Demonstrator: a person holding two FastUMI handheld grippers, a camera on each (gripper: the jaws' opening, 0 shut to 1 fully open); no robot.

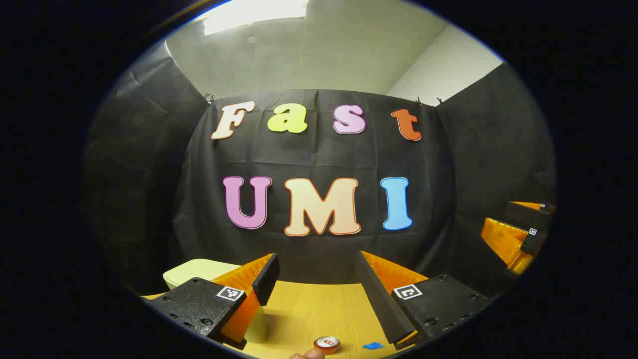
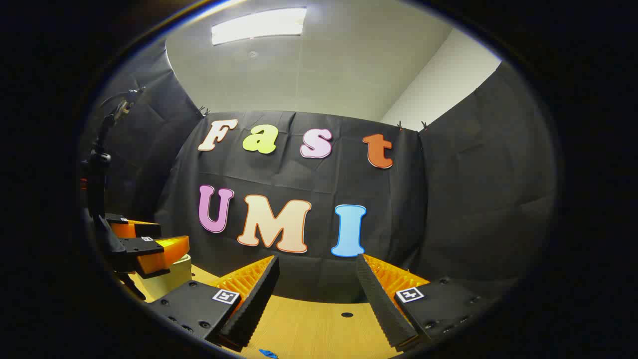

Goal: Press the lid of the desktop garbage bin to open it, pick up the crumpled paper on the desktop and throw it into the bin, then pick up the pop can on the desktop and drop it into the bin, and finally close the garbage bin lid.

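Left gripper: jaws wide, empty; right gripper: likewise; pale bin lid down; pop can upright nearby; risk: a careless sweep topples it

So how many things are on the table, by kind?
Bins: 1, pale one
Cans: 1, at the bottom edge
Blue scraps: 1, small
Total: 3 things on the wooden table

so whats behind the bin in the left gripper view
Directly behind the bin hangs the black cloth wall. The left gripper's own finger covers the bin's right side, so that stretch is hidden.
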